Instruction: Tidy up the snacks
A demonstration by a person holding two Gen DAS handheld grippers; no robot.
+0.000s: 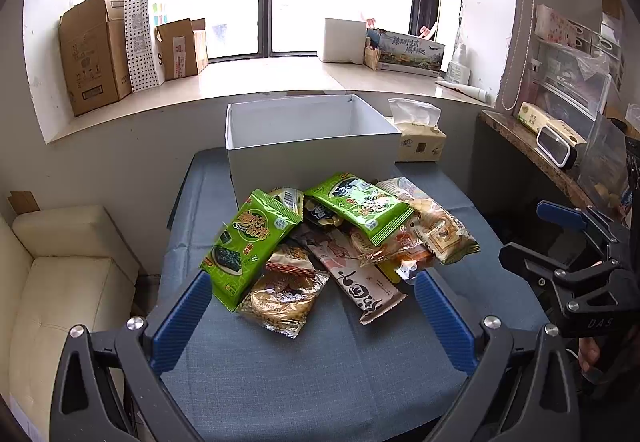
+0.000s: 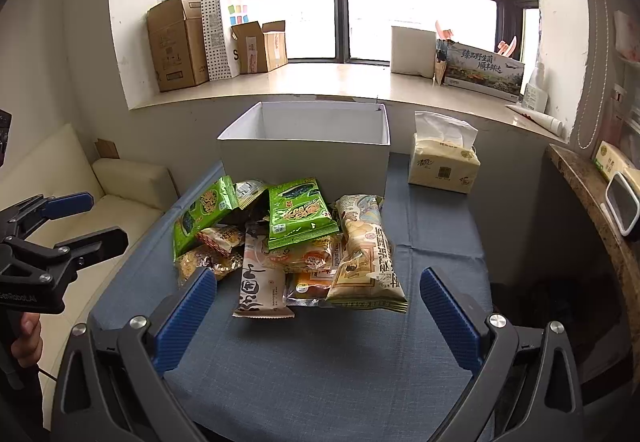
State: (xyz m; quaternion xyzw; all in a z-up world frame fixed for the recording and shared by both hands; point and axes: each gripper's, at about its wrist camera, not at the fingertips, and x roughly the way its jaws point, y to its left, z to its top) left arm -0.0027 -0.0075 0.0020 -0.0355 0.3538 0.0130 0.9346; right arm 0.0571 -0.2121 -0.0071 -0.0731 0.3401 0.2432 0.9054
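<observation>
A pile of snack packets [image 1: 332,242] lies on the blue-grey tablecloth [image 1: 320,362], in front of an open white box [image 1: 308,137]. The pile holds two green seaweed packets [image 1: 250,242], a pink-white packet [image 1: 356,278] and a long beige packet [image 2: 366,254]. The pile [image 2: 296,242] and the box [image 2: 308,149] also show in the right wrist view. My left gripper [image 1: 312,302] is open and empty, just short of the pile. My right gripper [image 2: 318,302] is open and empty, at the pile's near edge. Each gripper shows in the other's view.
A tissue pack [image 2: 444,161] stands right of the box. Cardboard boxes [image 1: 96,53] and a paper bag line the windowsill [image 1: 280,73]. A cream sofa [image 1: 60,282] is at the left, a stone counter [image 1: 532,149] with small items at the right.
</observation>
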